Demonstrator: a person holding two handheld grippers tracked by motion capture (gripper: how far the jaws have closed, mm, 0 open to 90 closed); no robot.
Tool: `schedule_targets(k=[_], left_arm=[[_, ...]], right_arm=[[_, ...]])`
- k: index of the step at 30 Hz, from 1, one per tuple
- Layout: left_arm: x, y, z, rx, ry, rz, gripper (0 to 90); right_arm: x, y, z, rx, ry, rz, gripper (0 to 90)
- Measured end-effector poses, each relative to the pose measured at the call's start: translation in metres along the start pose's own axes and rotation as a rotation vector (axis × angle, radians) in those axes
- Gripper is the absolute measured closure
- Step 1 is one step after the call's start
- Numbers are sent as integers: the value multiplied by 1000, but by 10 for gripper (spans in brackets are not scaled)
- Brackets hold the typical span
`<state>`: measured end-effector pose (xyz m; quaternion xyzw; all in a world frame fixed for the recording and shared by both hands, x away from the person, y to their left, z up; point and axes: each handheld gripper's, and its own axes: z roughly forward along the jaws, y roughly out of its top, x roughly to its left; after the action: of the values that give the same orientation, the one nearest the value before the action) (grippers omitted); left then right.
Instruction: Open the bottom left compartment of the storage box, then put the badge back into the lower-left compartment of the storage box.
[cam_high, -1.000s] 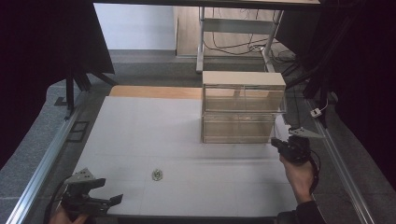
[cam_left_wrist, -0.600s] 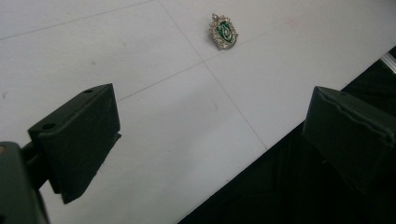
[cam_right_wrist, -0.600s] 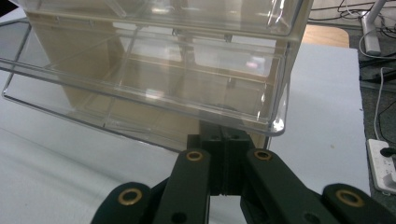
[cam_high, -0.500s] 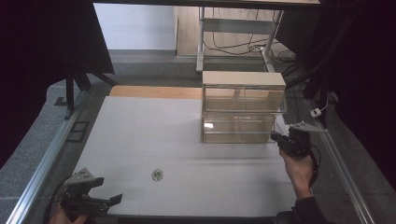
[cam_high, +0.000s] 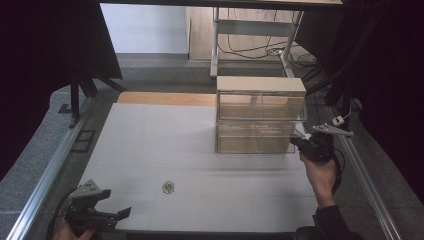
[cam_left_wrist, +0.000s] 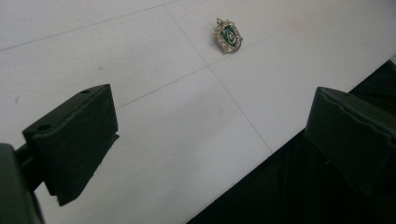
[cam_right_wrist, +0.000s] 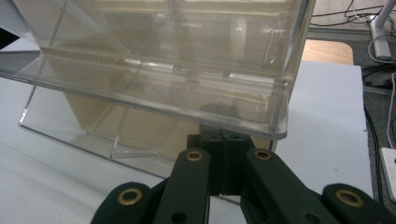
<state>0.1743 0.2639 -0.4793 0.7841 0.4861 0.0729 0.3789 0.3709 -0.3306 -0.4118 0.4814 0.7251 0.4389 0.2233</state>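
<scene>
My right gripper (cam_right_wrist: 223, 154) has its jaws pressed together under the front lip of the flap (cam_right_wrist: 154, 100) on the clear organizer (cam_high: 260, 117), which stands at the far right of the table (cam_high: 150, 140). Nothing seems pinched between the pads; they look set to lever the flap. It is thin, stiff, slick plastic, and I judge it light but easy to crack, so push near the corner, gently. My left gripper (cam_left_wrist: 210, 149) hangs wide open and empty near the front edge, with the badge (cam_left_wrist: 228, 35) lying well left of the organizer.
</scene>
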Motion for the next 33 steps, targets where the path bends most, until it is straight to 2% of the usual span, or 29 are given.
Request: schedule_targets(k=[17, 28, 33], left_arm=[[1, 0, 0, 3, -7, -8, 29], [1, 0, 0, -2, -8, -14, 28], [0, 0, 0, 1, -2, -4, 9]], right_arm=[[3, 17, 2, -31, -32, -18, 897], [3, 15, 1, -44, -37, -17, 897], [3, 16, 1, -42, -40, -25, 897]])
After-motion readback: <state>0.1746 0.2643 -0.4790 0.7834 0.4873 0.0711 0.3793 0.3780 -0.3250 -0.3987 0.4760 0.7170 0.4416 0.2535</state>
